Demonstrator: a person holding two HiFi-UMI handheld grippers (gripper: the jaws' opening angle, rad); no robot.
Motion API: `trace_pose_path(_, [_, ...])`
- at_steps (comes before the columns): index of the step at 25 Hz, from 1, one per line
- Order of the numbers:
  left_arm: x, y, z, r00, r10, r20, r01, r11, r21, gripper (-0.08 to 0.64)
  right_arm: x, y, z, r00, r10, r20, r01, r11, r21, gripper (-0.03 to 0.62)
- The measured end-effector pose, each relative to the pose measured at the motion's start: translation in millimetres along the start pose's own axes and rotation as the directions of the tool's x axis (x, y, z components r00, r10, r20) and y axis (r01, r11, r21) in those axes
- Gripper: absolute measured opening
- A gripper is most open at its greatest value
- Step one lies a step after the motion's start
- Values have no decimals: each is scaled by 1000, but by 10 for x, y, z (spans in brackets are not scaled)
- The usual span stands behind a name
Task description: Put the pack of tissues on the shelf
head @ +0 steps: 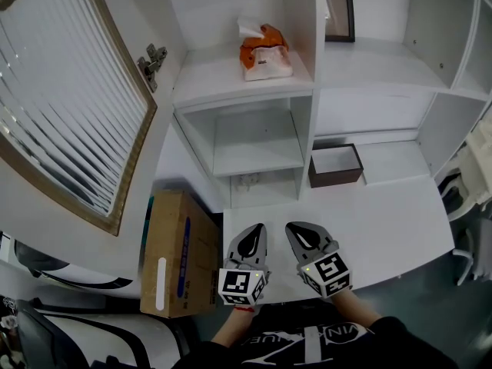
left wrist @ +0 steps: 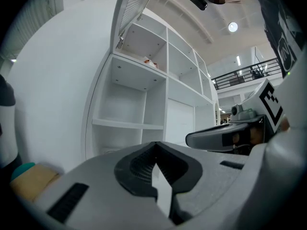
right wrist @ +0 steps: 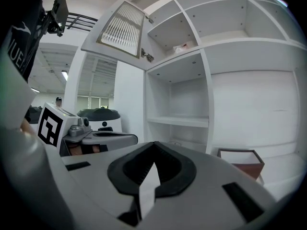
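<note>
The orange and white pack of tissues [head: 264, 53] lies on the upper shelf [head: 207, 79] of the white unit, behind the swung-open louvred door [head: 61, 91]. It shows small and far in the left gripper view as the tissue pack [left wrist: 148, 61] and in the right gripper view as the tissue pack [right wrist: 181, 47]. My left gripper [head: 250, 235] and right gripper [head: 304, 233] rest side by side low over the white desk [head: 384, 214], far below the pack. Both are shut with their tips meeting and nothing between them: the left gripper [left wrist: 154, 147] and the right gripper [right wrist: 153, 146].
A dark brown open box [head: 335, 165] sits on the desk by the unit's base. A cardboard carton [head: 175, 252] stands on the floor at the left. A framed picture [head: 339, 14] leans in the compartment to the right. A chair [head: 465, 206] stands at the right.
</note>
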State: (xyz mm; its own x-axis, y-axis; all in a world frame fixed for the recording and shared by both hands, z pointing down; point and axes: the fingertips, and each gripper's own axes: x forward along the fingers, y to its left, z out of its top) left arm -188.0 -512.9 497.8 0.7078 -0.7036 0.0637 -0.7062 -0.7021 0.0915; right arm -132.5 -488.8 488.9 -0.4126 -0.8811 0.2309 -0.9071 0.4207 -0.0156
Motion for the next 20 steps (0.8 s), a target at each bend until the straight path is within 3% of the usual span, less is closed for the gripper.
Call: trace_pose_path(20, [45, -72, -214, 997, -18, -78, 18, 1000, 0, 5, 32, 31, -295, 998, 18, -57, -16, 999, 40, 3])
